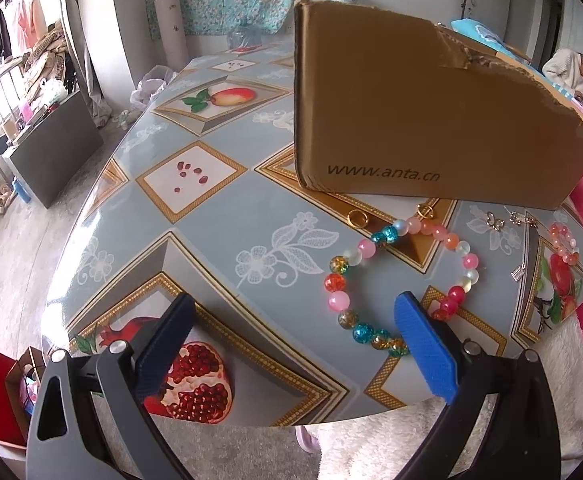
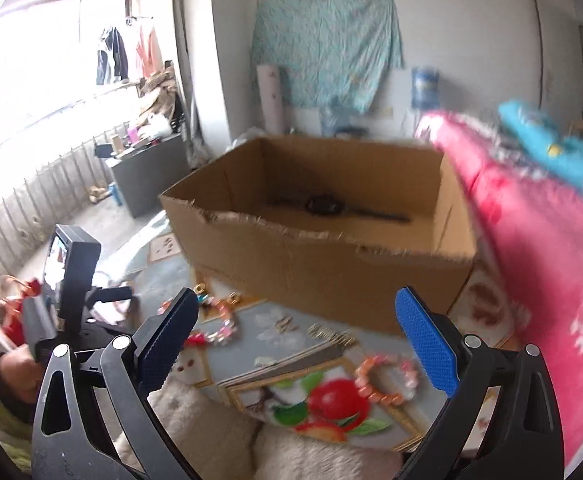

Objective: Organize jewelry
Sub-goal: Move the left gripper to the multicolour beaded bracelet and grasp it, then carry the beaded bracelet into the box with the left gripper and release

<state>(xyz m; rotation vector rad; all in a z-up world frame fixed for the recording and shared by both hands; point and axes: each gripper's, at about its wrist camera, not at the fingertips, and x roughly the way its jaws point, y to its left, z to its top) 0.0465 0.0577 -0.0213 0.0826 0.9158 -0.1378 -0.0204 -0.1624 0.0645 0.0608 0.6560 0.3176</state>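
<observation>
A large multicoloured bead bracelet [image 1: 401, 276] lies on the table in the left wrist view; my open left gripper [image 1: 295, 320] hovers just before it, the right finger over its near edge. Two gold rings [image 1: 357, 218] [image 1: 424, 211], a small clasp piece [image 1: 495, 221] and a pink-orange bracelet [image 1: 565, 244] lie by the cardboard box [image 1: 431, 120]. In the right wrist view my open, empty right gripper [image 2: 297, 320] is above the table; the pink bracelet [image 2: 385, 376] lies below it. The open box [image 2: 331, 220] holds a dark watch [image 2: 323, 205].
The table has a fruit-patterned cloth [image 1: 211, 184], its near edge close to the grippers. A pink blanket [image 2: 539, 260] borders the right side. The left hand-held gripper [image 2: 67, 280] shows at left in the right wrist view. A small hair clip [image 2: 331, 334] lies before the box.
</observation>
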